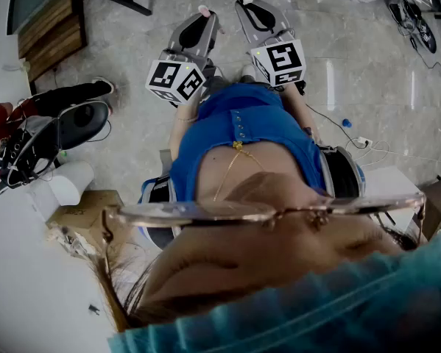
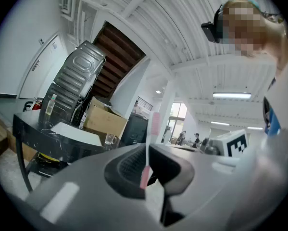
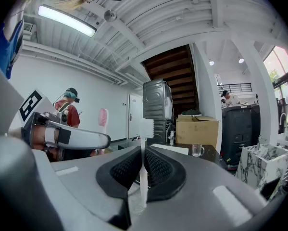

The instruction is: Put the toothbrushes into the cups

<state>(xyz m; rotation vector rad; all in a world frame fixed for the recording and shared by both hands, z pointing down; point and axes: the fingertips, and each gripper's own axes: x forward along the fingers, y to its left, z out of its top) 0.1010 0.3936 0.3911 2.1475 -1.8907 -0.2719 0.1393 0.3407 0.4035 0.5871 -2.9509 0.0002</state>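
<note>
The left tool (image 2: 146,159) has its jaws together on a pink toothbrush (image 2: 155,123). The handle is pinched between the two dark ribbed pads. The brush stands upright, its bristle head rising clear above the jaw tips and its lower end hanging below the pads.

The right tool (image 3: 143,166) is likewise clamped, on a white toothbrush (image 3: 145,128) that is held upright the same way, with its head above the pads and the shaft running down between them.

In the head view both tools are held side by side, near each other but not touching, in front of the person's blue top (image 1: 242,123) and over a pale floor (image 1: 353,65). From the right gripper view the left tool shows at the left, the pink brush head standing up from it.

Beyond both tools stands a dark bench (image 2: 43,136). On it is a small glass mug (image 3: 197,150) with a handle, probably one of the cups, though it is small and far off in both gripper views. It sits just in front of a cardboard box (image 3: 196,128). The mug lies well apart from both brushes: to the left of the pink one in the left gripper view, and to the right of the white one in the right gripper view. Neither brush is in or over it. A marble-patterned box (image 3: 261,163) stands nearer, at the lower right of the right gripper view.
</note>
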